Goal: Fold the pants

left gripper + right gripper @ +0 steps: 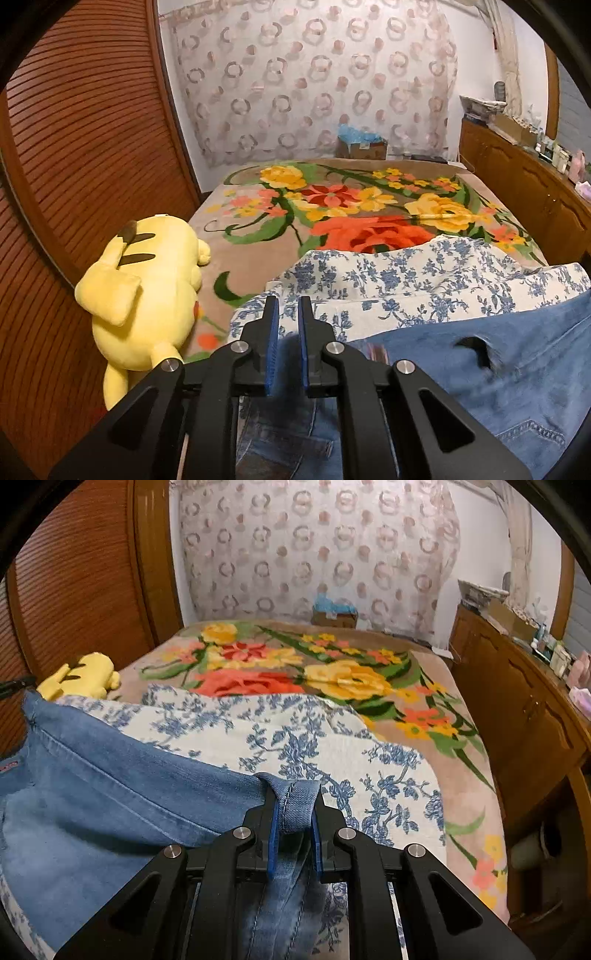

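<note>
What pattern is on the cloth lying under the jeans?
Blue flowers on white; the cloth under the jeans shows best in the right wrist view.

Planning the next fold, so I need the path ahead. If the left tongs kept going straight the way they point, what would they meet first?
Probably the blue-flowered white cloth just past the left tongs; beyond it lies the floral blanket. Depth is unclear.

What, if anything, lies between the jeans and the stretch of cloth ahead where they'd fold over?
Nothing visible does. The right hand-held gripper is shut on the jeans hem, and ahead is only the blue-floral white cloth on the flowered blanket. The yellow Pikachu plush lies off to the left, beside the cloth.
</note>
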`<action>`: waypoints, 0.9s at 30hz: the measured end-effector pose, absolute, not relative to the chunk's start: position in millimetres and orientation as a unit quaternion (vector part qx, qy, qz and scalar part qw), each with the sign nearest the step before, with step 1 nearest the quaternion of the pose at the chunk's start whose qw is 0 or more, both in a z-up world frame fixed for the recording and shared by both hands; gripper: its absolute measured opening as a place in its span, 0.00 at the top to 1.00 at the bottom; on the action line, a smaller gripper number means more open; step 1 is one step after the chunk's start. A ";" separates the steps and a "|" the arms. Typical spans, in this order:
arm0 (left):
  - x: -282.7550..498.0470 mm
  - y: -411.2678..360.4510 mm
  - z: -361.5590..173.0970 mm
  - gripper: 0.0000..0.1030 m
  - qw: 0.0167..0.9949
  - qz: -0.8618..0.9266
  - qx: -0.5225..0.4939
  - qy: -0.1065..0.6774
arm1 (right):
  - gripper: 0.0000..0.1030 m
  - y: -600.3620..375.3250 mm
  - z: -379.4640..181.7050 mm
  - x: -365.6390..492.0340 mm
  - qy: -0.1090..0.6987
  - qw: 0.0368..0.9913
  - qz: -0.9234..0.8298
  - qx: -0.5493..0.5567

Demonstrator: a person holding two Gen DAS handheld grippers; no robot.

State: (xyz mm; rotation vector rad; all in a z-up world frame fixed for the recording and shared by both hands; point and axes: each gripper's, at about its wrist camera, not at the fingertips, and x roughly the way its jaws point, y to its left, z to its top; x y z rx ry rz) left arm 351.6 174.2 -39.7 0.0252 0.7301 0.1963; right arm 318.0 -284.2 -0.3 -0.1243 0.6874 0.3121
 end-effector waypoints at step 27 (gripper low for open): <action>346.6 174.4 -79.7 0.51 0.910 0.084 0.036 0.405 | 0.68 -308.2 13.9 311.0 0.348 0.912 0.213 -0.036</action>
